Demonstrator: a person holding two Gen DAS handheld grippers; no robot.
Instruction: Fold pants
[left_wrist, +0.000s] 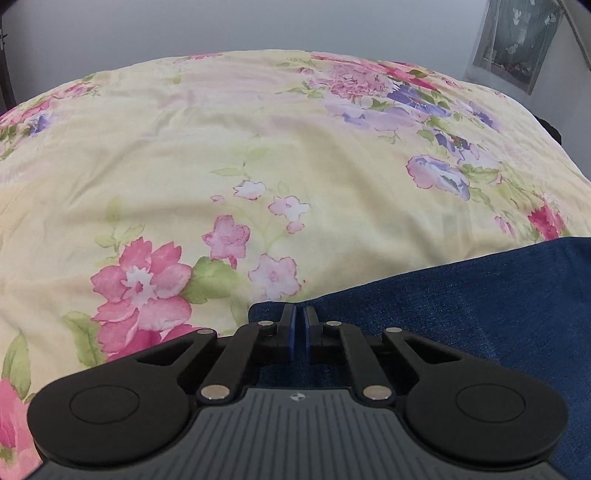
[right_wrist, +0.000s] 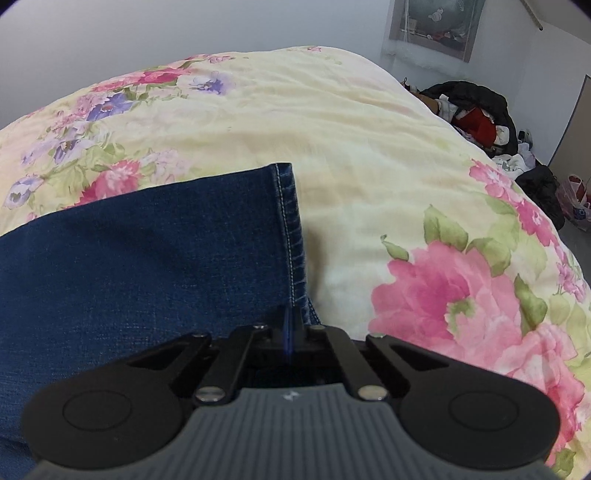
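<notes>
Bed with floral duvet cover (left_wrist: 258, 147) fills both wrist views; a heap of clothes (right_wrist: 476, 114) lies beyond its far right edge, and a picture (left_wrist: 517, 48) hangs on the wall. The jeans (right_wrist: 129, 266) lie flat on the duvet, dark blue denim, between the 2 grippers. Long axis, judged from both views, runs across from left hand to right hand: right wrist view shows the stitched leg hem (right_wrist: 291, 236) as the right-hand end, cloth stretching off to the left; left wrist view shows a plain folded corner (left_wrist: 266, 314) as the left-hand end, cloth stretching off to the right. Left gripper (left_wrist: 299, 314): fingers drawn narrow at the near left corner, a slim gap between the blue pads, denim at and under the tips; whether cloth is actually pinched cannot be told. Right gripper (right_wrist: 290, 317): fingers fully together at the near end of the hem; a grip on the hem looks likely but is not confirmed. Each hand sits at its own near corner, equally close. Judgement: next fold carries the near edge away, over the far edge.
</notes>
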